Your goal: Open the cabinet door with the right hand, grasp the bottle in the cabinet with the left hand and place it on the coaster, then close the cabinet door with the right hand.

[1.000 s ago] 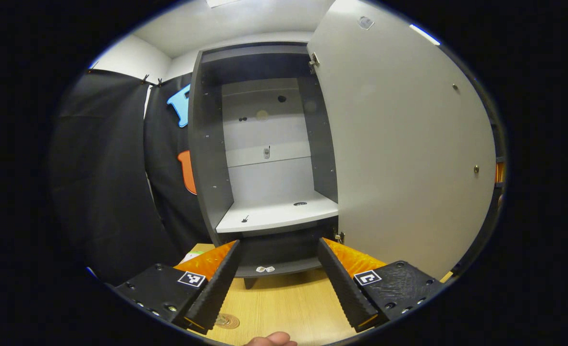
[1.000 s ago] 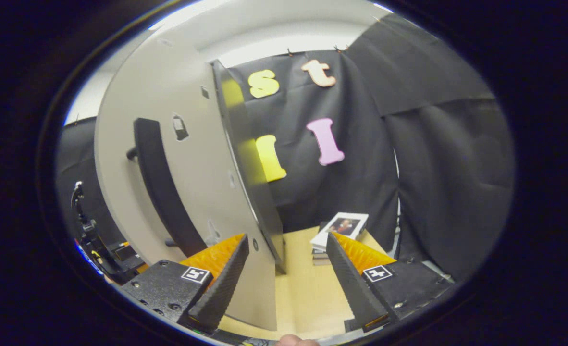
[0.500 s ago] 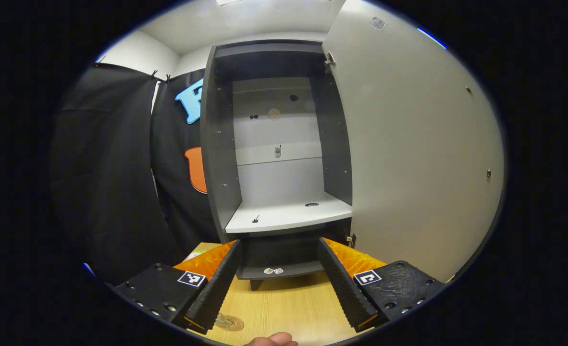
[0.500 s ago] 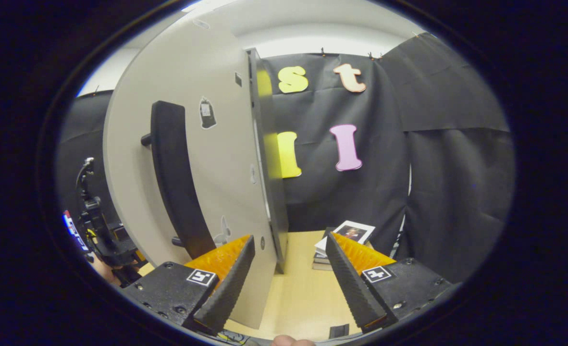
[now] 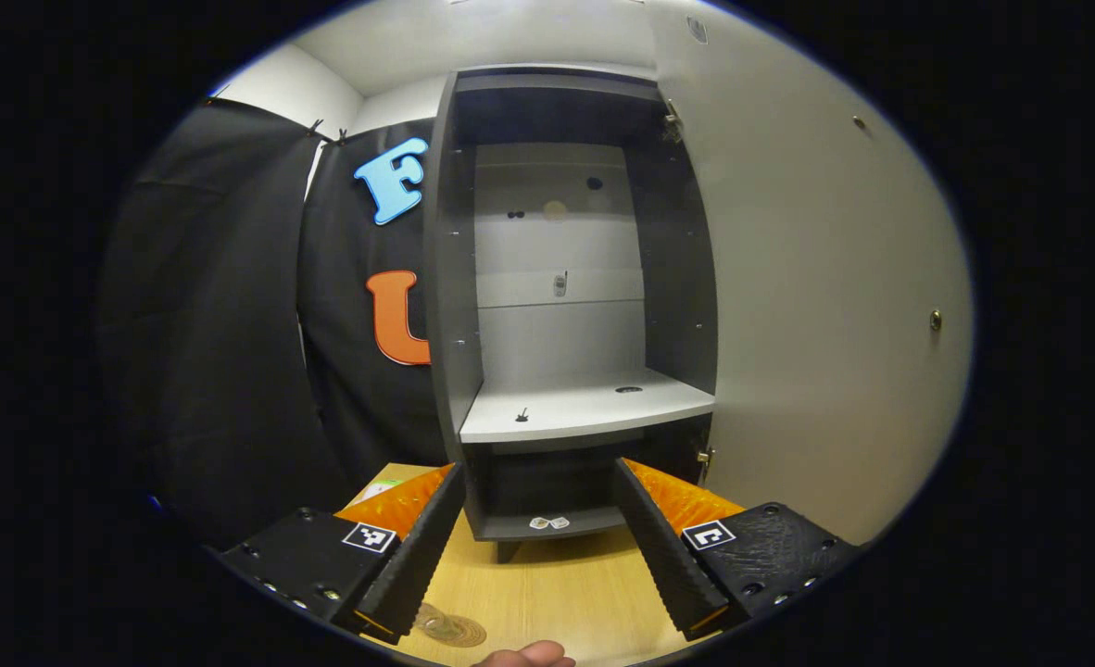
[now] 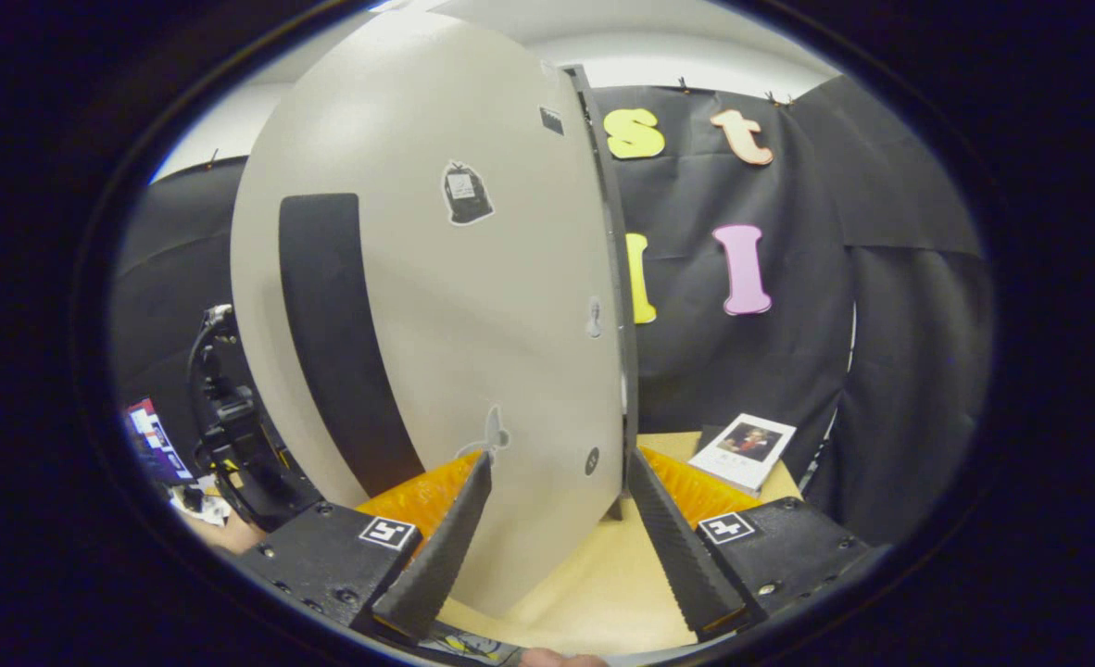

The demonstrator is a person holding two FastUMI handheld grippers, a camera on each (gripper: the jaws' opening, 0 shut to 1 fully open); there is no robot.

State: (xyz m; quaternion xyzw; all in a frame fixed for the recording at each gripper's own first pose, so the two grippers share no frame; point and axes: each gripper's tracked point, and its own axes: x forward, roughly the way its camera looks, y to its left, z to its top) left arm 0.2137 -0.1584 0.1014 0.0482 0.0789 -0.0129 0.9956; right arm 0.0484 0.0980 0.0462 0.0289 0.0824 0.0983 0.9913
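I hold my left gripper [image 5: 538, 556] low over the wooden table [image 5: 547, 593], pointed straight at the open cabinet [image 5: 557, 278]. Its 2 fingers [image 5: 418, 556] stand wide apart with nothing between them, and past them I see the dark lower compartment of the cabinet. The tip of my thumb [image 5: 524, 656] shows at the bottom edge of the left gripper view. The light shelf [image 5: 585, 408] inside the cabinet carries no bottle that I can make out, just 2 small dark marks. The cabinet door [image 5: 816, 306] is swung out on the right of that view, its inner face turned toward me. A round coaster [image 5: 450, 630] lies flat on the table just under my left finger; its top is partly cut off by the finger, so I cannot tell what stands on it.

My right gripper [image 6: 557, 547] sits on the outer side of the door [image 6: 473, 306], tilted slightly up, fingers [image 6: 446, 547] spread wide and closed on nothing. The door's free lower edge falls between them, nearer the left finger, and I cannot tell whether either finger touches it. A long black handle [image 6: 334, 343] runs down the door's face, off to the left of my fingers. A small stack of books [image 6: 742, 449] lies on the table beyond my right finger, near the black cloth wall [image 6: 881, 324].
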